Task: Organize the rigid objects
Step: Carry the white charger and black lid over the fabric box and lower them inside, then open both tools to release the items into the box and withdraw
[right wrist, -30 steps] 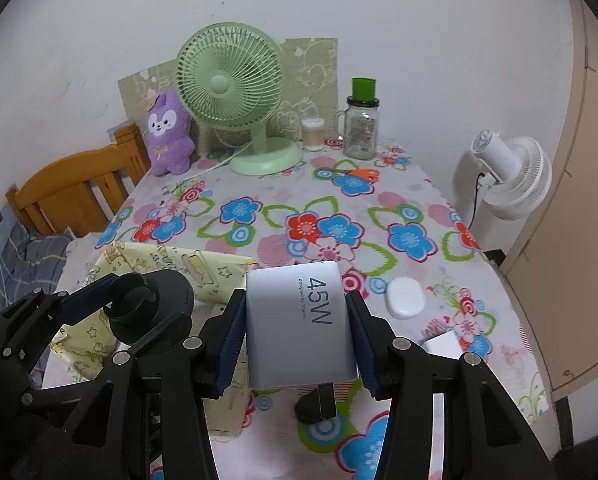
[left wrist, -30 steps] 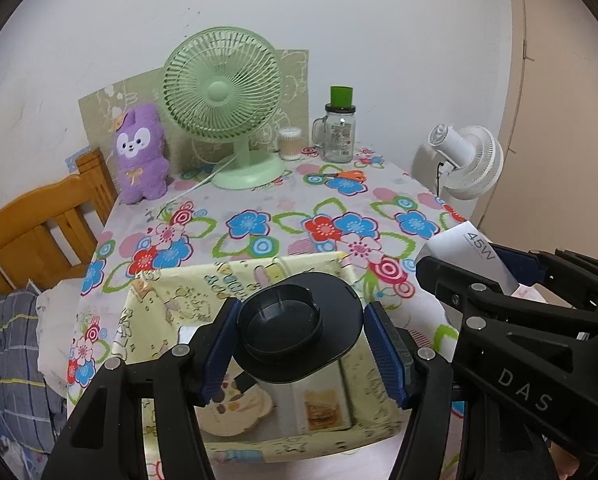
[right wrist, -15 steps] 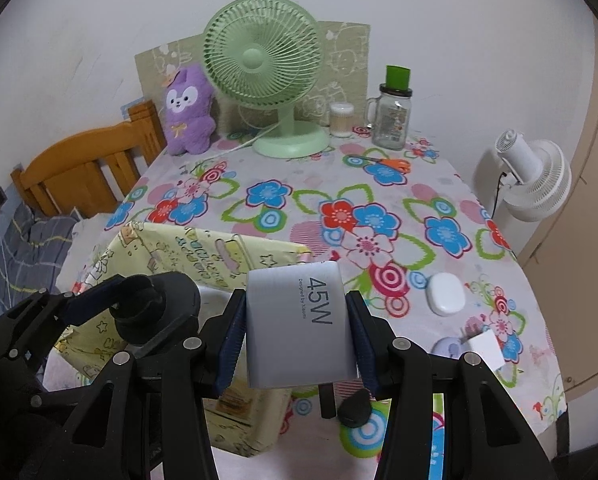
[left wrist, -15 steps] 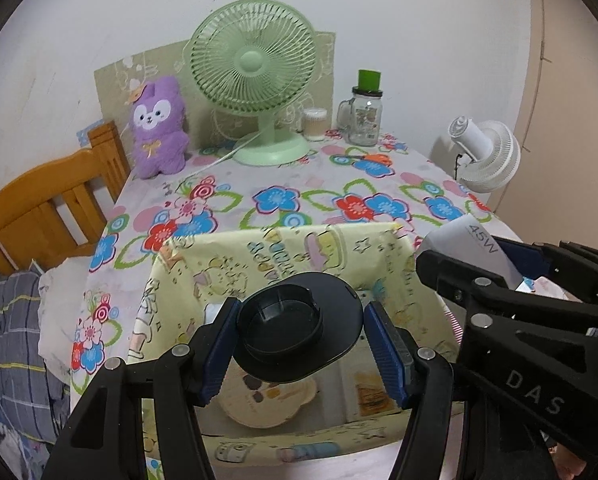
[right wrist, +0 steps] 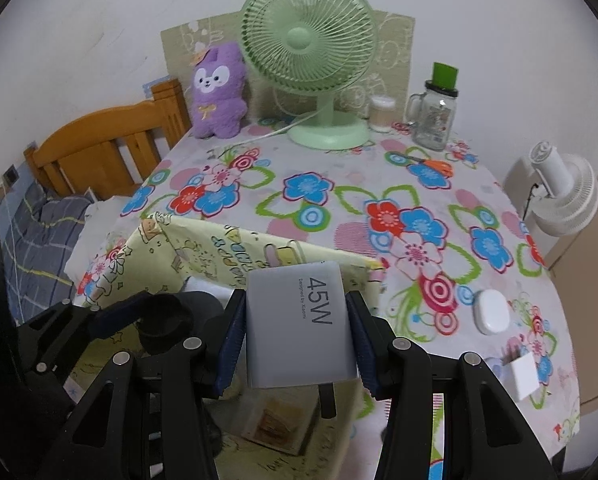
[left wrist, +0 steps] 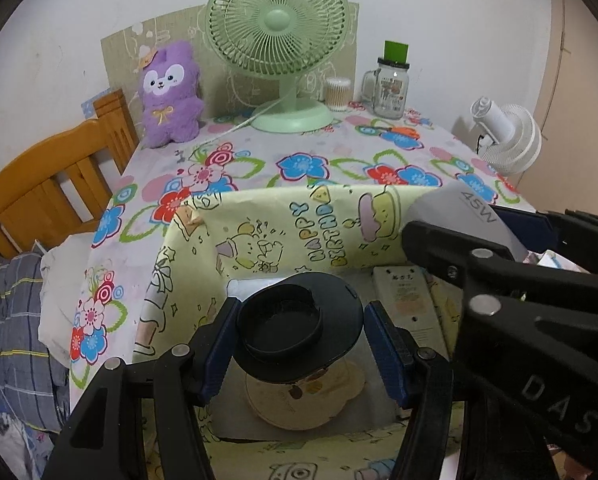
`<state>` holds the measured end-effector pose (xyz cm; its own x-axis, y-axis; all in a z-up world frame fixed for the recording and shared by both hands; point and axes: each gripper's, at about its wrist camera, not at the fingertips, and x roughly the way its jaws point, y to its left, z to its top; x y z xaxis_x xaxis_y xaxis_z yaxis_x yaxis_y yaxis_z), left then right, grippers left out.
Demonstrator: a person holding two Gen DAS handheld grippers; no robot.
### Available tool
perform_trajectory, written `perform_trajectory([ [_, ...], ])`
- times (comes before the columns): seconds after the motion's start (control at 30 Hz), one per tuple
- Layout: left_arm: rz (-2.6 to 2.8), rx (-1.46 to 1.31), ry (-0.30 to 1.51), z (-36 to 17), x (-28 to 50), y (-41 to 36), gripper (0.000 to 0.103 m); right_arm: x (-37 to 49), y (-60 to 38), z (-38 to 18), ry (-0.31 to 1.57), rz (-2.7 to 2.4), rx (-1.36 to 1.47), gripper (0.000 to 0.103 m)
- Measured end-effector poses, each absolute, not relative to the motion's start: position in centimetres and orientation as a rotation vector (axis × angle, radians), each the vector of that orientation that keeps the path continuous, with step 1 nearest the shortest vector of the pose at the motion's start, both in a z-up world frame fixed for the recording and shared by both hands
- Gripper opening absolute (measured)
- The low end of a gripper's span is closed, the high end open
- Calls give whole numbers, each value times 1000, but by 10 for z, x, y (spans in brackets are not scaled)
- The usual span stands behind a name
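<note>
My left gripper (left wrist: 299, 330) is shut on a black round cap (left wrist: 299, 326) with a raised ring, held over the mouth of a yellow cartoon-print box (left wrist: 283, 232). Inside the box lie a round bear-shaped item (left wrist: 299, 400) and a white flat item (left wrist: 403, 300). My right gripper (right wrist: 297, 340) is shut on a grey 45W charger block (right wrist: 299, 328), just over the box's right side (right wrist: 227, 256). In the left wrist view the charger (left wrist: 455, 212) shows at the right; in the right wrist view the cap (right wrist: 167, 320) shows at the left.
A floral-cloth table (right wrist: 339, 200) holds a green fan (right wrist: 311, 56), a purple plush (right wrist: 219, 92), a jar with a green lid (right wrist: 437, 116), orange scissors (right wrist: 435, 164), a white oval case (right wrist: 491, 312) and a small white cube (right wrist: 523, 372). A wooden bed frame (right wrist: 99, 148) stands left, a white fan (right wrist: 563, 196) right.
Both grippers have come closer to the yellow box and lower, still gripping the cap and the charger. The box now fills more of both views and its inside shows.
</note>
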<state>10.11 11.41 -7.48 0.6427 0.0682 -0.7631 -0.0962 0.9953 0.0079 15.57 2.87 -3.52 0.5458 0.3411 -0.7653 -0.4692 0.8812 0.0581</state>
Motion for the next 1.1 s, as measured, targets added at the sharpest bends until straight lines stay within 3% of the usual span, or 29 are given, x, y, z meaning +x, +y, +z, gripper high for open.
perform_trajectory([
  [0.23, 92, -34, 869, -75, 103, 116, 66, 164, 42, -48, 912, 524, -170, 52],
  [0.37, 95, -53, 876, -75, 103, 117, 78, 169, 45, -56, 944, 552, -161, 52],
  [0.67, 181, -59, 889, -77, 104, 121, 81, 174, 60, -67, 977, 591, -204, 53],
  [0.77, 161, -90, 890, -75, 104, 121, 89, 175, 59, -67, 985, 597, -197, 54],
  [0.9, 170, -107, 883, -70, 100, 119, 89, 174, 59, -62, 975, 628, -205, 54],
  [1.1, 188, -118, 864, -61, 94, 113, 93, 166, 51, -50, 925, 627, -203, 74],
])
